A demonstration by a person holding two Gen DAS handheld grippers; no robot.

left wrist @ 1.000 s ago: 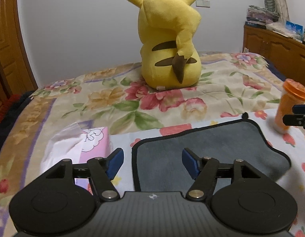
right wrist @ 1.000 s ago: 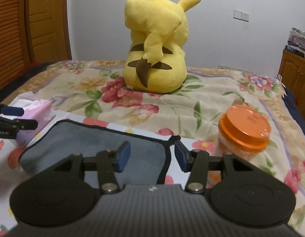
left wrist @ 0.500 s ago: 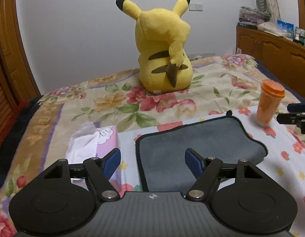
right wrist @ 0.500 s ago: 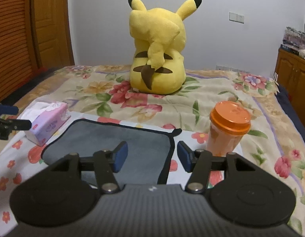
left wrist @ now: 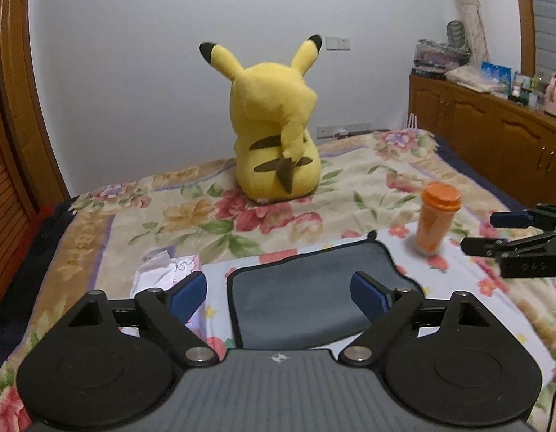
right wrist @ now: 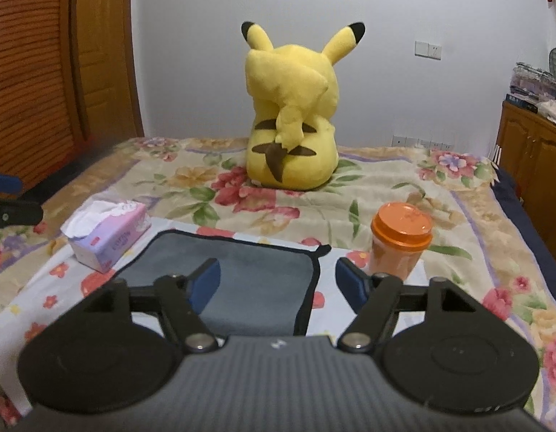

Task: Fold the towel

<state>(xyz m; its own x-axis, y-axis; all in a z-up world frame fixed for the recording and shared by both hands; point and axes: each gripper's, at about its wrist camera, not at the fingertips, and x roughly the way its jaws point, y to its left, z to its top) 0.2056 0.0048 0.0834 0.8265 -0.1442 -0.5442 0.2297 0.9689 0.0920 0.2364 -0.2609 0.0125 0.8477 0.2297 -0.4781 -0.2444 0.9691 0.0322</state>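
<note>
A grey towel with a black hem [left wrist: 306, 288] lies flat on the flowered bed cover; it also shows in the right wrist view [right wrist: 249, 273]. My left gripper [left wrist: 279, 293] is open and empty, raised above the towel's near left part. My right gripper [right wrist: 276, 282] is open and empty, raised above the towel's near right corner. The right gripper also shows at the right edge of the left wrist view [left wrist: 494, 230], and one blue finger of the left gripper at the left edge of the right wrist view [right wrist: 4, 183].
A yellow Pikachu plush [right wrist: 290, 115] sits on the bed behind the towel. A tissue box [right wrist: 110, 232] lies left of the towel. An orange lidded cup [right wrist: 400, 239] stands to its right. A wooden cabinet [left wrist: 494, 133] is at the right, a wooden door [right wrist: 62, 54] at the left.
Both grippers have drawn back and up from the towel, so more of the bed shows. Their jaws have opened wider. The towel has not moved.
</note>
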